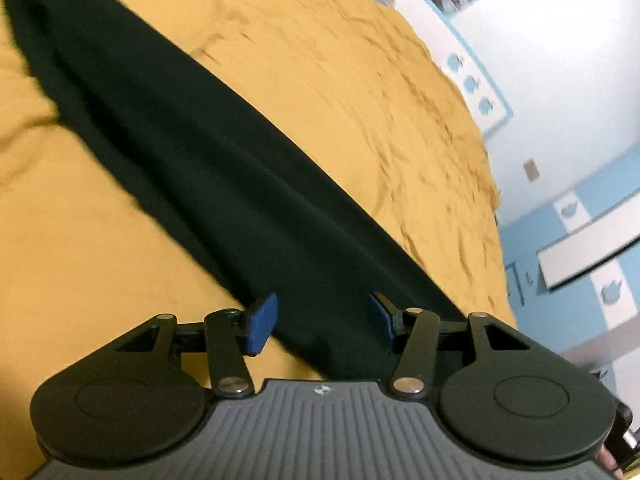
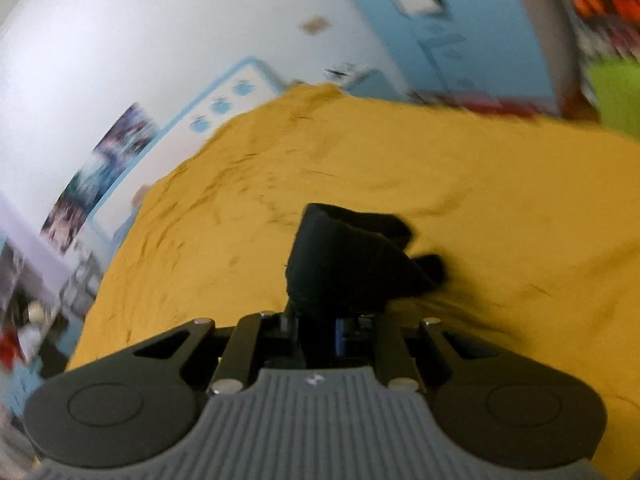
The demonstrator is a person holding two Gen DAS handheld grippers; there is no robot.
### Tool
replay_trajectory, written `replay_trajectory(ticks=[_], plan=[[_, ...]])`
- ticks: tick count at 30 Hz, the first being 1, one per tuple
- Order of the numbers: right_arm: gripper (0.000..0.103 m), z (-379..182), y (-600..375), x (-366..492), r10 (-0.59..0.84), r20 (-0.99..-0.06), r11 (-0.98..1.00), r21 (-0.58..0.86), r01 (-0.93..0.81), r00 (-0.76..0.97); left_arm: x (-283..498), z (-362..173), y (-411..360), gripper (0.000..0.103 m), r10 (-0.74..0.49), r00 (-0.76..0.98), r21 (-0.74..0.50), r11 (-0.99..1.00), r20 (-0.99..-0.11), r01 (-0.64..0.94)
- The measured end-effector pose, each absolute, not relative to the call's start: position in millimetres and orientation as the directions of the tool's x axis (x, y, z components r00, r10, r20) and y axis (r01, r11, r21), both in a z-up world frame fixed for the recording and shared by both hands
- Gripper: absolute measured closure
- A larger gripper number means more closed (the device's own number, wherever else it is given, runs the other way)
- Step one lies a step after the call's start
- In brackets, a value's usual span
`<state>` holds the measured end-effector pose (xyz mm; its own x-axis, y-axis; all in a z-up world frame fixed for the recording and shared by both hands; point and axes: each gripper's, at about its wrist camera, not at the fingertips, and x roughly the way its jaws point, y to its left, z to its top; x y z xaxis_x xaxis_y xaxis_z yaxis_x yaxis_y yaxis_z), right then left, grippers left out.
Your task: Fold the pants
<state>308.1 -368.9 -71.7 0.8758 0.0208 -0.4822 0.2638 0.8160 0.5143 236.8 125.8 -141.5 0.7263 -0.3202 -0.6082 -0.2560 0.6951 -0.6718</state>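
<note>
The black pants [image 1: 192, 152] lie in a long narrow strip across the yellow bedspread [image 1: 340, 60], running from the far left down to my left gripper. My left gripper [image 1: 322, 322] is open, its blue pads [image 1: 262, 322] either side of the near end of the strip, just above it. My right gripper [image 2: 320, 320] is shut on a bunched end of the pants [image 2: 344, 264], which sticks up from between the fingers above the bedspread [image 2: 460, 180]. The fingertips are hidden by the cloth.
The bed's far edge meets a white wall with blue-framed pictures [image 1: 476, 84]. A blue and white cabinet [image 1: 588, 240] stands to the right. A lime green object [image 2: 616, 92] sits beyond the bed at the right wrist view's far right.
</note>
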Motion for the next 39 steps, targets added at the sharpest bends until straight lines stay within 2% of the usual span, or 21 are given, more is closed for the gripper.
replay_trajectory(ticks=[4,7,11,14,16,20,21,23,25,27,30,32,36,39], plan=[[0.092,-46,-275,326,0.106,-0.437,0.937,0.346,0.058,0.893,227,-144,144,0.041,-0.323,0.733,-0.697,0.662,-0.598,-0.276],[0.092,-52,-196,327,0.215,-0.447,0.969,0.206,-0.134,0.868,222,-146,155,0.041,-0.331,0.74,-0.706,0.656,-0.586,-0.266],[0.092,-99,-98,324,0.287,-0.571,0.941,0.019,-0.338,0.769,220,-148,163,0.041,-0.338,0.742,-0.716,0.645,-0.579,-0.265],[0.089,-140,-61,328,0.266,-0.677,0.918,-0.039,-0.395,0.686,222,-147,162,0.041,-0.347,0.732,-0.709,0.656,-0.587,-0.257],[0.087,-146,-56,322,0.248,-0.689,0.917,-0.06,-0.394,0.681,227,-144,161,0.041,-0.354,0.721,-0.696,0.675,-0.596,-0.244],[0.08,-136,-73,326,0.307,-0.707,0.91,0.023,-0.413,0.637,236,-138,156,0.041,-0.379,0.711,-0.692,0.691,-0.593,-0.208],[0.071,-134,-83,327,0.357,-0.716,0.898,0.087,-0.431,0.6,238,-138,153,0.041,-0.384,0.707,-0.691,0.694,-0.594,-0.204],[0.062,-126,-103,329,0.482,-0.712,0.853,0.25,-0.458,0.51,244,-137,146,0.038,-0.4,0.694,-0.689,0.699,-0.599,-0.192],[0.062,-119,-127,327,0.584,-0.675,0.801,0.39,-0.454,0.451,248,-138,136,0.037,-0.418,0.678,-0.687,0.705,-0.604,-0.178],[0.062,-110,-151,321,0.622,-0.63,0.781,0.455,-0.428,0.464,253,-138,126,0.036,-0.435,0.669,-0.687,0.709,-0.602,-0.158],[0.062,-98,-195,315,0.565,-0.593,0.823,0.458,-0.336,0.574,259,-138,113,0.028,-0.453,0.657,-0.689,0.711,-0.602,-0.141],[0.062,-94,-221,313,0.484,-0.59,0.866,0.431,-0.256,0.646,263,-138,106,0.028,-0.461,0.651,-0.692,0.708,-0.603,-0.14],[0.061,-94,-258,311,0.441,-0.582,0.871,0.462,-0.168,0.683,272,-141,96,0.022,-0.474,0.639,-0.706,0.691,-0.605,-0.157],[0.061,-98,-268,307,0.438,-0.576,0.865,0.48,-0.148,0.691,282,-147,88,0.022,-0.477,0.619,-0.703,0.69,-0.623,-0.176]])
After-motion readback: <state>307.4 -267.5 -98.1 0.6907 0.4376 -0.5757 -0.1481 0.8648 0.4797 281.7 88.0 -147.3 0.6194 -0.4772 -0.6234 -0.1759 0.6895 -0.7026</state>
